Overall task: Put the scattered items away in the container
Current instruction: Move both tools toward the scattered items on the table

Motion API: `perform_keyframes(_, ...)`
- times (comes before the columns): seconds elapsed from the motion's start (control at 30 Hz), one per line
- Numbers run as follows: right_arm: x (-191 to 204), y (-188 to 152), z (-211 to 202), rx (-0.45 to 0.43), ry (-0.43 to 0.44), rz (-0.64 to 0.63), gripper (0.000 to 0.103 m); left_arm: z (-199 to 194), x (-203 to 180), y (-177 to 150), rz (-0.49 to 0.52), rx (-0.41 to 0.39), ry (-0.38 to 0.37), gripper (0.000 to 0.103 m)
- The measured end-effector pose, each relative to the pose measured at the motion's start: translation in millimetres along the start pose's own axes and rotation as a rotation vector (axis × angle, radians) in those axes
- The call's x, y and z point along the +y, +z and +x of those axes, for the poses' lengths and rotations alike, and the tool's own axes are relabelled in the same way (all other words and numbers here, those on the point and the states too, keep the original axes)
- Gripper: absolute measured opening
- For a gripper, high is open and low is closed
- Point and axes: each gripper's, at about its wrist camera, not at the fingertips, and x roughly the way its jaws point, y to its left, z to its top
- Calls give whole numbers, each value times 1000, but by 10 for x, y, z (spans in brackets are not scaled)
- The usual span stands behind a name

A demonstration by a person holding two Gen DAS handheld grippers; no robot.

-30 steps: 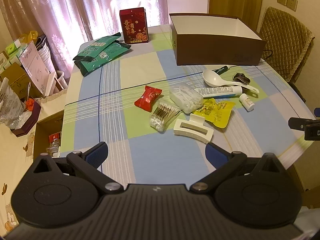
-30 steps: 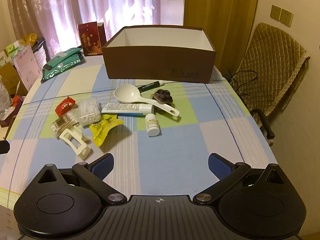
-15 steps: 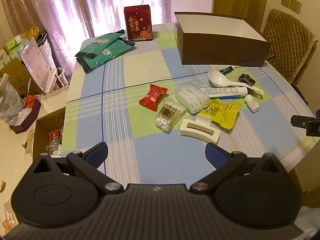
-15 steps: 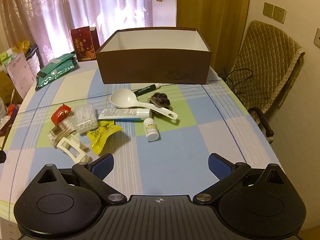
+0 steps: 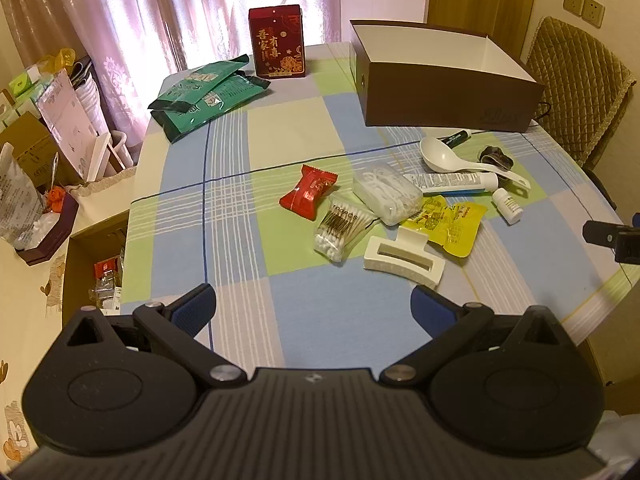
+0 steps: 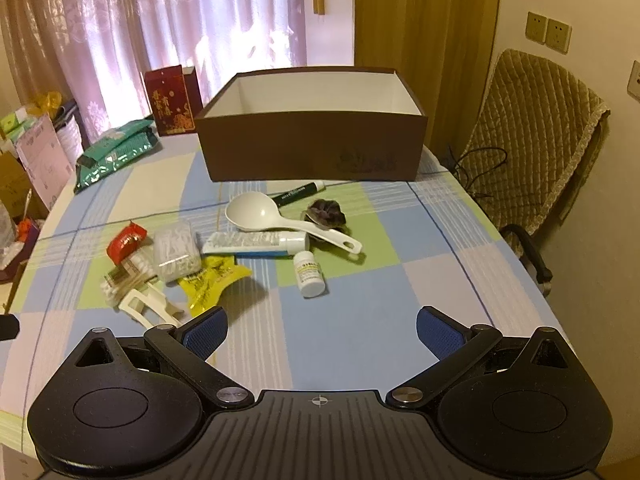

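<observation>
Both grippers released and empty; small white plastic pill bottle [image 6: 310, 273] lies ahead of right gripper [image 6: 320, 330], long axis roughly along the fingers, left gripper [image 5: 314, 310] farther.

Brown box [image 6: 312, 152], white inside; checked pastel tablecloth [image 6: 360, 320]; perhaps purplish scrunchie [image 6: 327, 212]
</observation>
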Motion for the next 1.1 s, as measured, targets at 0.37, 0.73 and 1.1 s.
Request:
perform_keyframes(0.37,38,46,41,4,29,-15,103,7,37,-2,-9,-7,9,102)
perform_keyframes(0.73,-32,97,-6,-51,59,-22,103,46,-48,37,4,-16,-4,102)
perform_keyframes(1.1,-134,226,126,-40,79,-58,103,144,-140,97,-16,3,20,102)
